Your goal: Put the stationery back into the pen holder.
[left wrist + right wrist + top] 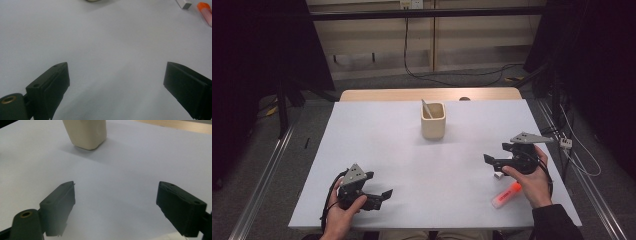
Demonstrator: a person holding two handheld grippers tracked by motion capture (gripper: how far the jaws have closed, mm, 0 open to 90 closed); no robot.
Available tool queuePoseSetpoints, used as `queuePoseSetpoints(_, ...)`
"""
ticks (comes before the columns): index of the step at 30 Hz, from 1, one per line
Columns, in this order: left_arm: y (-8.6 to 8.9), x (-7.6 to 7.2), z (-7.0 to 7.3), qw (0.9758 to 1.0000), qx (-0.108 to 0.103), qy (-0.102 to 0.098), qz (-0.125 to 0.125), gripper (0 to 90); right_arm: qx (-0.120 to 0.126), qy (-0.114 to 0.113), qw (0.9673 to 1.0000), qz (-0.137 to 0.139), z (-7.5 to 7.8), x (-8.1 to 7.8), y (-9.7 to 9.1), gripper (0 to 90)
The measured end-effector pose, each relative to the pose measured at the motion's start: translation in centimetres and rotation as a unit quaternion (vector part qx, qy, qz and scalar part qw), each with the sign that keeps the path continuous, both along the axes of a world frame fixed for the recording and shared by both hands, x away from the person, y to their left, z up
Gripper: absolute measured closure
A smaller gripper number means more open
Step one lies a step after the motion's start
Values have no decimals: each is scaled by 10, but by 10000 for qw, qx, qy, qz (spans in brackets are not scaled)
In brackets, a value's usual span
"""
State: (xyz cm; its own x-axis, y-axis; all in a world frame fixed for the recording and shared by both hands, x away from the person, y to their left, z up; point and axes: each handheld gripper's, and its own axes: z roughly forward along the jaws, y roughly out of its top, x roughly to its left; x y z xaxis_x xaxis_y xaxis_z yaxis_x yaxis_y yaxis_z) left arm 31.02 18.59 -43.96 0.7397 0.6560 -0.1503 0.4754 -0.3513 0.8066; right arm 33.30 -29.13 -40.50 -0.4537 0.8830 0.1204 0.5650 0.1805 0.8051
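Two hands come in from the near edge of the flat white tabletop (412,150), and each hand holds one black claw, so there are two claws. The left claw (384,194) sits near the front left corner. Its two jaws stand wide apart, with nothing between them but bare tabletop. The right claw (490,160) is over on the right side, a bit farther in, and its jaws stand wide apart too, with nothing between them. Each claw has one grey three-cornered plate on top. Right next to the right hand (532,182) lies one orange marker pen with a pale pink body (506,195), flat on the tabletop. Just beside it, a little farther in and close under the right claw, lies one small white block (498,175). It looks like an eraser, but it is too small to be sure. The right claw is not touching the pen or the block. Farther back, near the middle of the tabletop, stands one cream square cup (433,121), upright. One thin pale stick (427,109) leans inside it and pokes out at the top. Behind the white tabletop, one strip of light brown wooden table (427,94) peeks out.
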Motion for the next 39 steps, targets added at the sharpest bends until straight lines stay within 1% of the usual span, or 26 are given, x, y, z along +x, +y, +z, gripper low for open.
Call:
queuePoseSetpoints(2, 0, 0, 0, 10000, 21, 7, -6, 64, -9, 4, 10000, -47, -2, -3, -3, 146)
queuePoseSetpoints(5, 0, 0, 0, 10000, -5, 5, -14, 64, 8, 15, 9999, -128, -2, -8, -8, 136)
queuePoseSetpoints(8, 0, 0, 0, 10000, -7, 3, -3, 64, -17, -16, 9998, -186, -2, -15, -11, 124)
queuePoseSetpoints(11, -1, 0, 0, 10000, -3, 3, -22, 64, -28, 89, 9997, -218, -3, -20, -16, 132)
queuePoseSetpoints(16, -1, 0, 0, 10000, -14, 0, -19, 64, -89, 72, 9994, -336, -7, -28, -25, 135)
queuePoseSetpoints(19, -1, 0, 0, 10000, 6, 2, -35, 64, -24, 170, 9991, -396, -9, -31, -27, 154)
queuePoseSetpoints(21, -1, 0, 0, 10000, -1, 1, -31, 64, -78, 224, 9991, -357, -8, -33, -23, 156)
queuePoseSetpoints(23, -1, 0, 0, 10000, -12, -3, -27, 64, -191, 182, 9993, -268, -8, -35, -19, 158)
queuePoseSetpoints(25, -1, 0, 0, 10000, -2, 12, -15, 64, -266, 252, 9992, -167, -8, -36, -17, 185)
queuePoseSetpoints(27, 0, 0, 0, 10000, 20, 13, -19, 64, -400, 337, 9986, -112, -10, -39, -18, 184)
queuePoseSetpoints(30, -1, 0, 0, 10000, 12, 6, -22, 64, -395, 468, 9981, -66, -13, -46, -23, 185)
queuePoseSetpoints(34, -1, 0, 0, 10000, 9, 6, -47, 64, -470, 508, 9976, -39, -17, -55, -30, 226)
queuePoseSetpoints(36, -1, 0, 0, 10000, 20, 8, -47, 64, -442, 514, 9977, 34, -19, -59, -34, 234)
queuePoseSetpoints(38, -1, 0, 0, 10000, 15, 6, -38, 64, -435, 585, 9973, 38, -20, -63, -37, 282)
queuePoseSetpoints(39, -1, 0, -1, 10000, 15, 5, -37, 64, -428, 589, 9973, 50, -21, -65, -39, 334)
